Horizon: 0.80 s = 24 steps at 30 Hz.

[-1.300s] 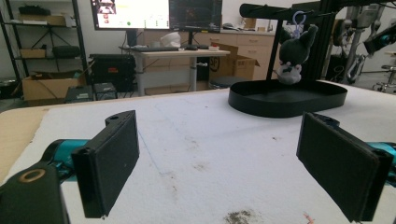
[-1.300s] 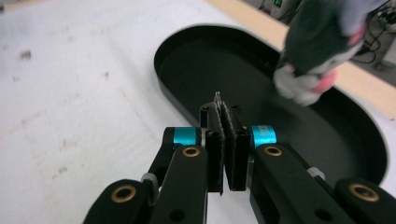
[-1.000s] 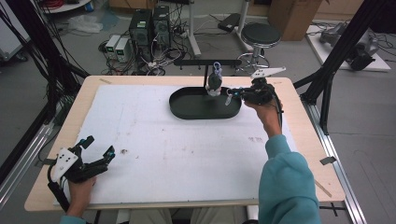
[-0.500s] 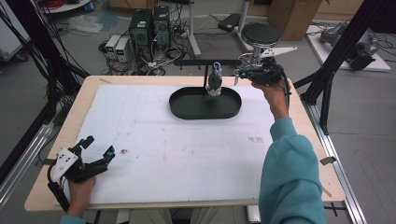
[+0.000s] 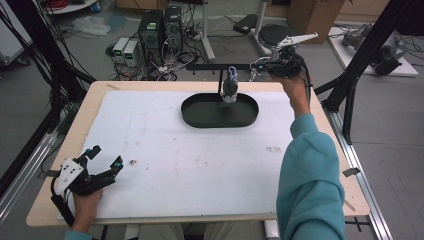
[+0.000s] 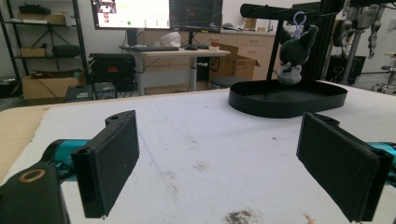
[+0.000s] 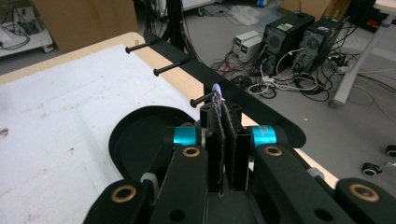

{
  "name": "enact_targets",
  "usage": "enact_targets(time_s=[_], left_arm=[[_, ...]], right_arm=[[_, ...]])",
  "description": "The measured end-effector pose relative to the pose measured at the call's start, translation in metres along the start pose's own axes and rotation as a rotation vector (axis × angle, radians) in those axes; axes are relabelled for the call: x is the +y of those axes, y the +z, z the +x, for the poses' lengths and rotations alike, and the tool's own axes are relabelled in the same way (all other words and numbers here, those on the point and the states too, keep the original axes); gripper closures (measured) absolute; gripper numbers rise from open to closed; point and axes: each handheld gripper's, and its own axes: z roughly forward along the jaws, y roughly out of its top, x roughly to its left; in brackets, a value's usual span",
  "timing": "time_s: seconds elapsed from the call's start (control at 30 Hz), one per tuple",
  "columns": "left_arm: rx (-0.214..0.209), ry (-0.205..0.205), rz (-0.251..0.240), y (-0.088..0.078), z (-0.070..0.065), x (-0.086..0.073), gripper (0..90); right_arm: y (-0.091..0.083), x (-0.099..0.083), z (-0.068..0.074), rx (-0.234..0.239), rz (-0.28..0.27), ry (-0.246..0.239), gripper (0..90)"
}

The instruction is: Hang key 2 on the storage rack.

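Observation:
A black oval tray [image 5: 200, 119] carries a post with a horizontal peg bar [image 5: 205, 66]. A small dark plush toy [image 5: 230, 89] hangs from the bar by a lilac loop, above the tray; it also shows in the left gripper view [image 6: 292, 56]. My right gripper [image 5: 254, 65] is held up at the bar's right end, jaws pressed shut. In its own view the right gripper [image 7: 219, 107] points at the lilac loop [image 7: 217, 88] just past its tips, and I see nothing between the jaws. My left gripper [image 5: 106, 156] rests open at the table's near left corner, holding nothing [image 6: 219, 163].
A white mat [image 5: 165, 150] covers the wooden table. Two more pegs [image 7: 140, 46] stick out bare along the bar. Computers and cables [image 5: 160, 30] lie on the floor behind the table, with black frame posts [image 5: 350, 95] at the right.
My right gripper has risen from beside the toy over the tray and moved back-right to the bar's end. The toy still hangs there. The left gripper has not moved.

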Motion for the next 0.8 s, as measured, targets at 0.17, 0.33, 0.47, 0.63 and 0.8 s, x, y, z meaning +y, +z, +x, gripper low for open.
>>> enact_targets(time_s=[0.17, 0.33, 0.47, 0.63, 0.8], left_arm=[[-0.001, 0.002, -0.001, 0.0, 0.0, 0.0, 13.5], [-0.001, 0.001, -0.002, 0.0, 0.0, 0.0, 13.5], [-0.002, 0.004, 0.001, 0.0, 0.0, 0.0, 13.5], [-0.001, 0.006, -0.001, 0.0, 0.0, 0.0, 13.5], [-0.002, 0.004, -0.001, 0.0, 0.0, 0.0, 13.5]], right_arm=[[0.006, -0.002, -0.004, 0.002, 0.021, 0.002, 88.8], [0.009, -0.005, -0.006, 0.006, 0.036, 0.013, 88.8], [0.011, -0.007, -0.008, 0.016, 0.055, 0.02, 88.8], [0.013, -0.009, -0.011, 0.021, 0.077, 0.024, 88.8], [0.014, -0.011, -0.012, 0.021, 0.093, 0.043, 88.7]])
